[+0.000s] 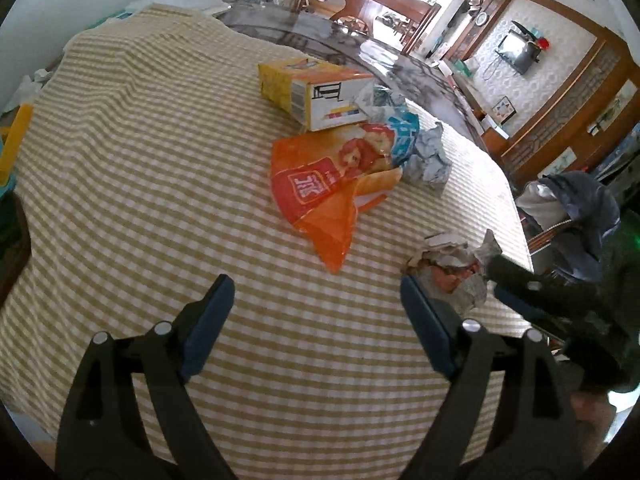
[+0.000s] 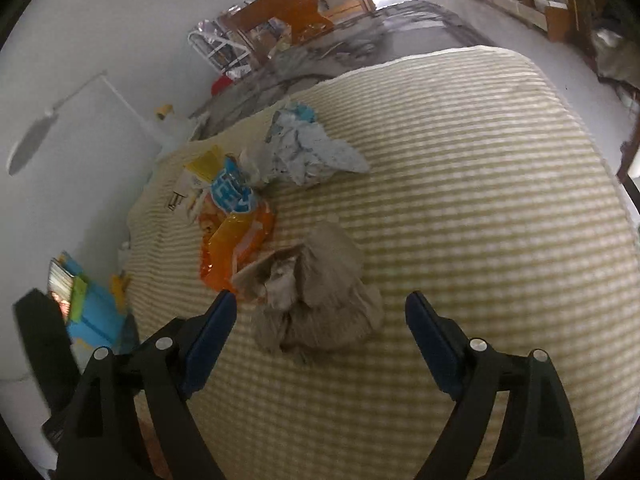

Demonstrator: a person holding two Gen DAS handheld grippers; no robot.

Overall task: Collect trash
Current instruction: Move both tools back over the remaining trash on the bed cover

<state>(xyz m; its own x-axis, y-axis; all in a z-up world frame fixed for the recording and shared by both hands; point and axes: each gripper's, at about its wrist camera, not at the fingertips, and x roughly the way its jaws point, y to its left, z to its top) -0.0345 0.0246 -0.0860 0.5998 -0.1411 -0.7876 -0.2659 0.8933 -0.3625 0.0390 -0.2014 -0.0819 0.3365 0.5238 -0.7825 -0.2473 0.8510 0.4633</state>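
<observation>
Hovering above a surface [image 2: 480, 200] draped in a yellow-and-white checked cloth, the right claw [image 2: 320, 308] was spread wide and held nothing. A crumpled wad of brownish-grey paper [image 2: 320, 300] lay on the cloth directly between its blue fingers [image 2: 208, 332], not yet touched. It looked light, soft and springy; closing on its thick middle would probably hold better than pinching a loose flap. Just beyond it lay an orange plastic snack bag [image 2: 236, 248], likely slippery, then a crumpled blue-and-white paper [image 2: 308, 152]. The left claw [image 1: 316, 292] was also open and empty, over bare cloth, with a yellow carton [image 1: 312, 92] lying on its side farther off and the right claw's wad [image 1: 452, 268] just beside its right finger.
</observation>
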